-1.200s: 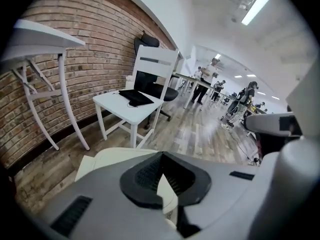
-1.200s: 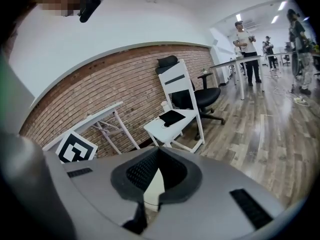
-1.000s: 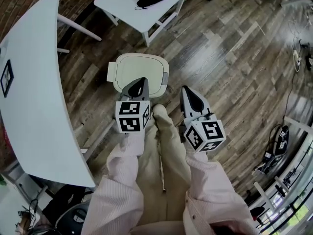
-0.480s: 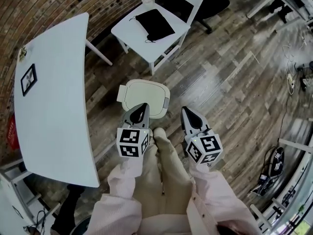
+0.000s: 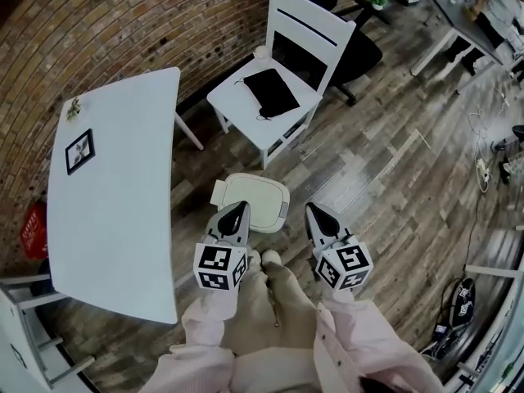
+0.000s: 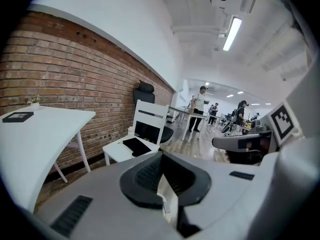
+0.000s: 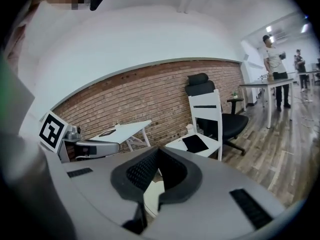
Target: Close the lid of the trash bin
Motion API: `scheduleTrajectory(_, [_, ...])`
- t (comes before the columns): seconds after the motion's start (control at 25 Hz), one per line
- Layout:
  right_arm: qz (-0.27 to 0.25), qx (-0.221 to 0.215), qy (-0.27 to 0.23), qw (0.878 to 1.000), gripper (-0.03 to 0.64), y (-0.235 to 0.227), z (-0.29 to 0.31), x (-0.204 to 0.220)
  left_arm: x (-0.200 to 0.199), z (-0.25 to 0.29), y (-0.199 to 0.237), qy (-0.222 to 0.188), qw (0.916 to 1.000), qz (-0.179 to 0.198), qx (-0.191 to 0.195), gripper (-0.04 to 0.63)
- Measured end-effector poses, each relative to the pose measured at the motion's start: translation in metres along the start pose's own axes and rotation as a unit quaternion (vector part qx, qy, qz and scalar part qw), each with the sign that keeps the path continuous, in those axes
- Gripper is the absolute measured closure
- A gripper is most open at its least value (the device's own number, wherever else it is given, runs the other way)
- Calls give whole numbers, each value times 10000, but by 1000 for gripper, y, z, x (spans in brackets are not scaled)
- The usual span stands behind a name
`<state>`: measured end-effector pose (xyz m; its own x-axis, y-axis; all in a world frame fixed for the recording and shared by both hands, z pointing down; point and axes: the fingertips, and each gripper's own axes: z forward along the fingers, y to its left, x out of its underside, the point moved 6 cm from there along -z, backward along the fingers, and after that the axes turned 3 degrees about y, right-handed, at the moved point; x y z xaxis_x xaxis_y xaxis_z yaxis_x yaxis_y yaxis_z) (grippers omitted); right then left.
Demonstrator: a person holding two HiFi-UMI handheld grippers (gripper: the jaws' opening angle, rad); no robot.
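Note:
The trash bin stands on the wood floor just ahead of the person's shoes, its cream lid lying flat on top. In the head view my left gripper hangs over the bin's near left edge, jaws together and empty. Level with it, my right gripper is just right of the bin, also shut and empty. Both are held well above the bin, not touching it. A sliver of the cream lid shows below the jaws in the right gripper view. Both gripper views look out across the room.
A long white table runs along the left by the brick wall. A white chair with a black cloth stands behind the bin, a black office chair behind that. Cables and plugs lie at the right. People stand far off.
Both grippers have risen away from the bin, still shut. The head camera has lifted too, so the bin looks smaller and more of the chair and wall shows.

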<state>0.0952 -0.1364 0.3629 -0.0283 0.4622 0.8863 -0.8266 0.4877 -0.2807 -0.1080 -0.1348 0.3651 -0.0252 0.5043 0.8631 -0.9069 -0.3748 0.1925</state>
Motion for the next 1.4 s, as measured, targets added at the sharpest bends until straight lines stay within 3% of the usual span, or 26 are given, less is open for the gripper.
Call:
scheduleTrajectory(0.68, [-262, -401, -543, 9974, 614, 35, 2, -68, -68, -66, 12, -1012, 9946, 106, -196, 604])
scheduleTrajectory(1.4, [-376, -270, -1226, 9914, 614, 47, 0, -121, -120, -106, 42, -1859, 9807, 302, -522, 604])
